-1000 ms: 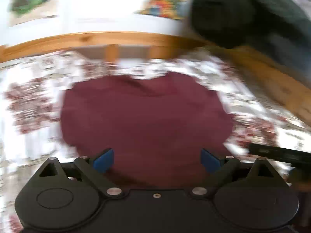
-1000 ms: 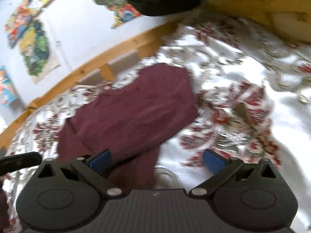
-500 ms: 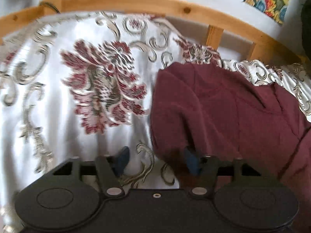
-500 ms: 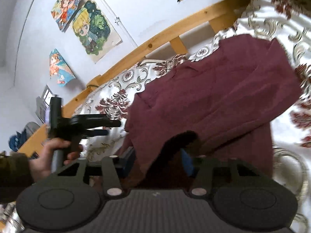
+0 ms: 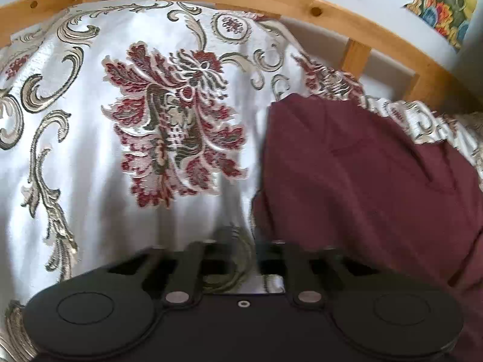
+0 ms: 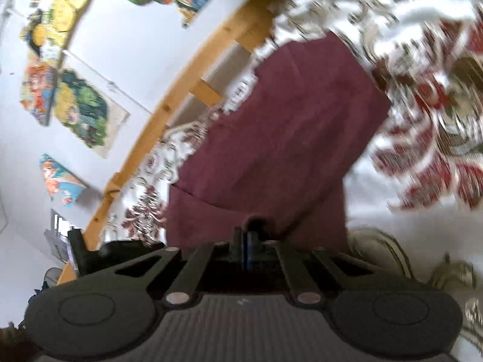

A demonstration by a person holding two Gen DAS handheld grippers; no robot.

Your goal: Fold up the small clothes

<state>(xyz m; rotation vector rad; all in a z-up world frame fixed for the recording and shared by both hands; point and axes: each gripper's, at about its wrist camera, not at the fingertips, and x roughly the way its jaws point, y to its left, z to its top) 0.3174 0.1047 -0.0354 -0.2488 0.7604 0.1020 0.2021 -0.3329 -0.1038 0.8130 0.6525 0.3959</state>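
Right wrist view: right claw [image 6: 248, 249], just closing, pinches the maroon garment's [image 6: 289, 138] near edge on the bedspread [image 6: 422, 211]; left claw [image 5: 238, 259], also closing, grip unclear.

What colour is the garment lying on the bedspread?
Dark maroon, plain with no print; the garment shows best in the left wrist view.
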